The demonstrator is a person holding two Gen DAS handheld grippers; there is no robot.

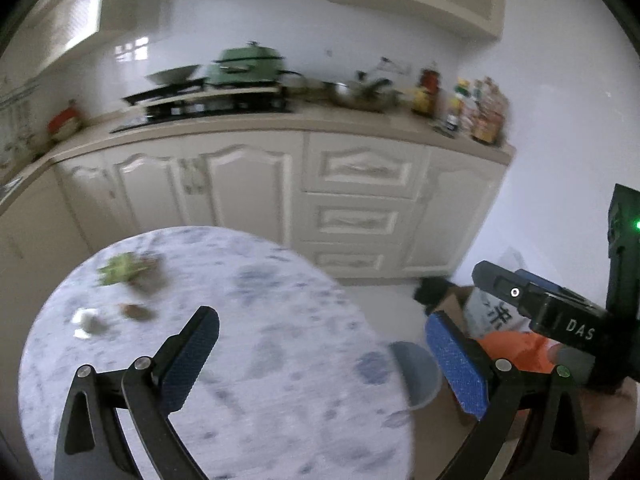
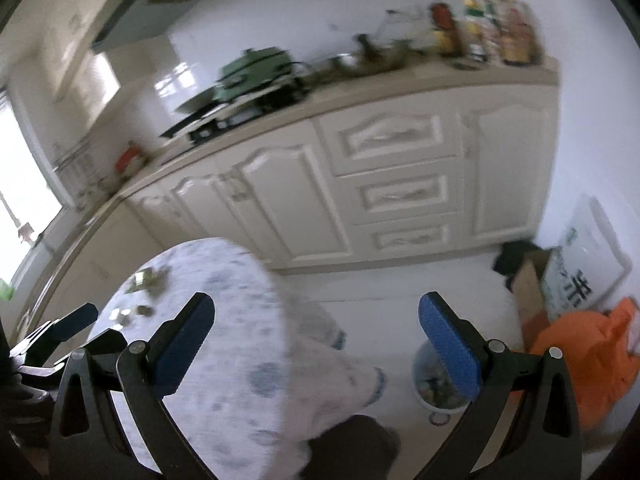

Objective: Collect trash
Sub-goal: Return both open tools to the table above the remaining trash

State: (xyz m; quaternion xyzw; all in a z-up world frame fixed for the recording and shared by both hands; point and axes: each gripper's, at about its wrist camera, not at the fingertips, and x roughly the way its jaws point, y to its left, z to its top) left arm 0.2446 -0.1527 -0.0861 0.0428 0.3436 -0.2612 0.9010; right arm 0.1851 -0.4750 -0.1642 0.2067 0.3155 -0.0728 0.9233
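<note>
Two blurred fisheye views are showing a cream-cabinet kitchen. In the left wrist view, the left gripper (image 1: 320,354) is hovering over a round table with a blue-and-white patterned cloth (image 1: 280,320), its blue-padded fingers spread wide apart and holding nothing. The trash is lying at the left of the frame: a crumpled white scrap (image 1: 87,321), a small brown scrap (image 1: 135,311) and a green leafy clump (image 1: 126,269). All are looking light, soft and crushable; pinching each across its middle seems best. The right gripper (image 2: 316,340) is likewise gaping open and empty above a small waste bin (image 2: 434,386) on the floor at lower right.
</note>
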